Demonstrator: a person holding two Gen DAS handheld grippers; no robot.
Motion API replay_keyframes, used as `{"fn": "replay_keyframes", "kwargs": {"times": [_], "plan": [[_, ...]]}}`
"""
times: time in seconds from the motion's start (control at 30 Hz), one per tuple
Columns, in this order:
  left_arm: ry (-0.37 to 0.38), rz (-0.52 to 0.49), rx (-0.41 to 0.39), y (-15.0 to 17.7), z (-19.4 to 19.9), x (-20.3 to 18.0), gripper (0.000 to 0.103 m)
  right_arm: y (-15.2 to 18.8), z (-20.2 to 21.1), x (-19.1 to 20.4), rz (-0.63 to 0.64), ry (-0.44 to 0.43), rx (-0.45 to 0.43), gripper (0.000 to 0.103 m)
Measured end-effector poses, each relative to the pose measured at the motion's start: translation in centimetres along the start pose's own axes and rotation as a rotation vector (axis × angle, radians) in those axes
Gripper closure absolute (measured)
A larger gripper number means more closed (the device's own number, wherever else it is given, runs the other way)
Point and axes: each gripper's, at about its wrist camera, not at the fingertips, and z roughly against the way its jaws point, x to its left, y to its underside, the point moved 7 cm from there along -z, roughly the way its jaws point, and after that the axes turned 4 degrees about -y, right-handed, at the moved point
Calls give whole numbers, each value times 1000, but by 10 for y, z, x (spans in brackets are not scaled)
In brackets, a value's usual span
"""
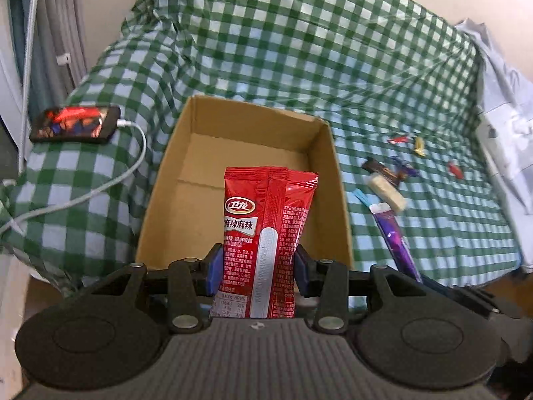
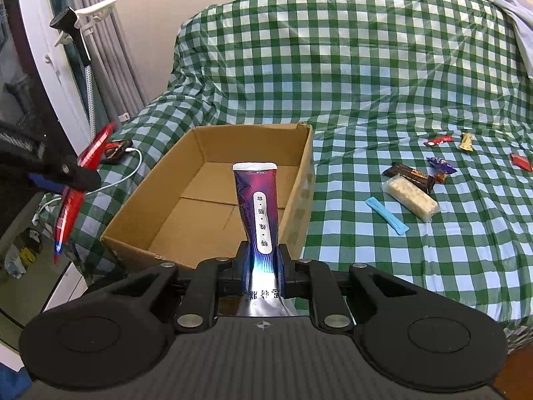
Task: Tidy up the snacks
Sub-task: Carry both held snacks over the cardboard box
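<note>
A red snack packet (image 1: 266, 243) is being clamped by its lower half between the blue pads of the left gripper (image 1: 256, 268), and it is being held upright just above the near wall of an open cardboard box (image 1: 166, 180), whose floor is bare. A narrow purple packet (image 2: 258, 213) is being pinched, with the jaws almost together, in the right gripper (image 2: 263, 263), and it is likewise being pointed toward the box. Further snacks are being left loose on the green checked cloth (image 2: 366, 76) to the right of the box: a pale bar (image 2: 411, 196), a dark-wrapped bar (image 2: 408, 173), a blue strip (image 2: 386, 215) and some small sweets. If the packets are let go while still being held over the near rim, they could be tipped outward onto the cloth. Both grippers are being brought to the same corner, so one packet could be knocked by the other. The phone (image 1: 75, 123) and its cable (image 1: 133, 166) are being left beside the box.
</note>
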Motion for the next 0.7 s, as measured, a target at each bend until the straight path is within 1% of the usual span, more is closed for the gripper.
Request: {"fn": "replay_keyframes", "kwargs": {"times": [0.17,0.27,0.5,0.7], "plan": [[-74,-32,-32,-16,-18,-3,55,-14,-19,5,21,-3,17,87],[-115,-43,-26,-22,-33,2,55,-25,-32,6,26,-8,30,86],[-154,-35,24,-30,-67,19,55,-46,-61,8,40,-30,52,86],[-157,-26,55,-37,-91,27,55,-55,-91,11,34,-34,85,86]]}}
